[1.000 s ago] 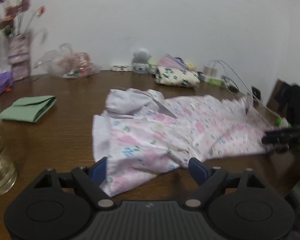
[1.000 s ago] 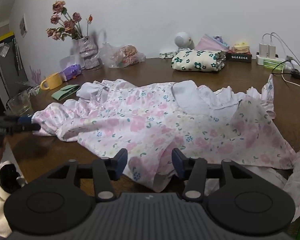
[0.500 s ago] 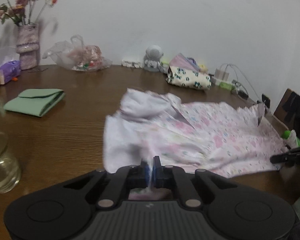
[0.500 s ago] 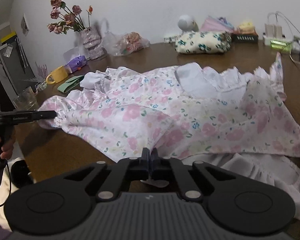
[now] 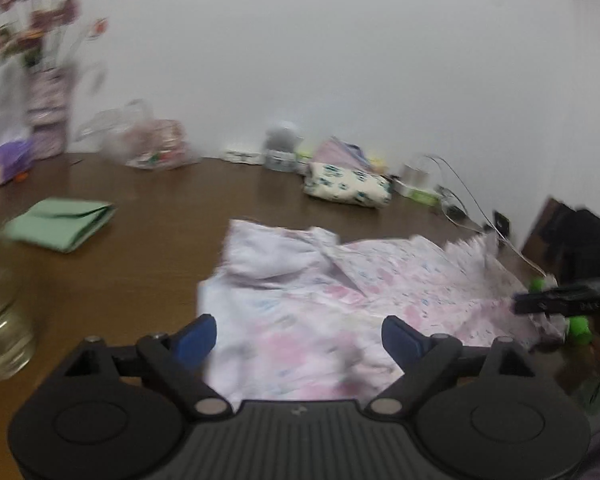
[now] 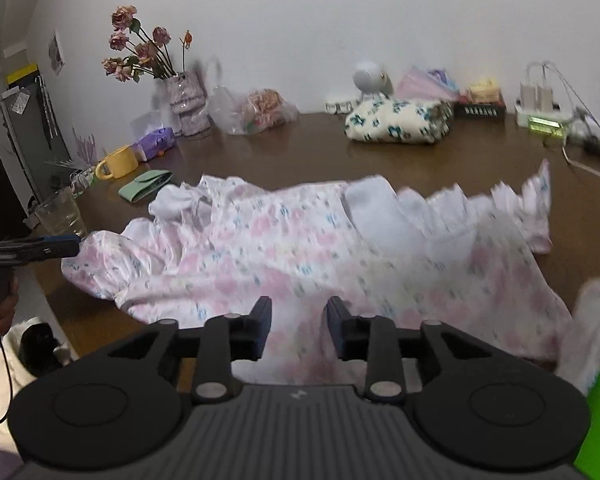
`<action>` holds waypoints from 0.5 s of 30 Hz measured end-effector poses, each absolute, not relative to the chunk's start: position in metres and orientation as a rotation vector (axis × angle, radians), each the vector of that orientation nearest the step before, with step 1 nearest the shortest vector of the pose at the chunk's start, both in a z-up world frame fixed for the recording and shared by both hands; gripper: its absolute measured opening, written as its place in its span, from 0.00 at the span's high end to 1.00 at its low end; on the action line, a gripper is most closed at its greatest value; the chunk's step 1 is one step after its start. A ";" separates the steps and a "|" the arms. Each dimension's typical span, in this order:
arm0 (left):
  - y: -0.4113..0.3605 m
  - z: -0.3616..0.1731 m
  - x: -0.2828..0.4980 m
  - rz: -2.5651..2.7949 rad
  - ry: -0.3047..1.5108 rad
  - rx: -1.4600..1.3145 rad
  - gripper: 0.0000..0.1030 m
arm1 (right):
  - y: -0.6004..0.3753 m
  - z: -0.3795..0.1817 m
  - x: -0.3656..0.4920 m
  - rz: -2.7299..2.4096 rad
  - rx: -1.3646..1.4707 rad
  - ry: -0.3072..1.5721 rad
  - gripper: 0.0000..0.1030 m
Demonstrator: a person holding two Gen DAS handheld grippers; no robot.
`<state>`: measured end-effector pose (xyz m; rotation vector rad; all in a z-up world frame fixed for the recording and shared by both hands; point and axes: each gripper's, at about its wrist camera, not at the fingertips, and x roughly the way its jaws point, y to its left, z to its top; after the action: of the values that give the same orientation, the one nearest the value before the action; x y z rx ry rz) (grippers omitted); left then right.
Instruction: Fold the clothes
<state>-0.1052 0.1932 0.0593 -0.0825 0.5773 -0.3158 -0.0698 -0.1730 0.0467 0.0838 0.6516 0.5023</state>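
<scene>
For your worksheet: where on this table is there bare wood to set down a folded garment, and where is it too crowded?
Bare wood lies between the floral garment and the folded cream bundle, and between the garment and the green cloth. The back edge by the wall is crowded: vase, plastic bag, chargers.

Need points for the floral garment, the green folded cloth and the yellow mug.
floral garment (image 6: 300, 248), right wrist view, middle of the printed fabric.
green folded cloth (image 5: 60, 224), left wrist view, centre of its top face.
yellow mug (image 6: 120, 162), right wrist view, side of the body.
</scene>
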 end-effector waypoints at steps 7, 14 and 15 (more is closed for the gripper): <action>0.179 0.042 -0.074 -0.341 0.656 -0.074 0.97 | -0.152 0.030 -0.056 0.461 0.048 0.655 0.69; 0.214 0.028 -0.082 -0.181 0.664 -0.135 0.85 | -0.160 0.021 -0.054 0.464 0.073 0.661 0.73; 0.219 0.030 -0.085 -0.152 0.657 -0.147 0.82 | -0.158 0.021 -0.055 0.462 0.061 0.658 0.73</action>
<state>-0.0845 0.2193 0.0296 -0.1472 0.6565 -0.1518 -0.0549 -0.1578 0.0206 0.0612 0.6576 0.4623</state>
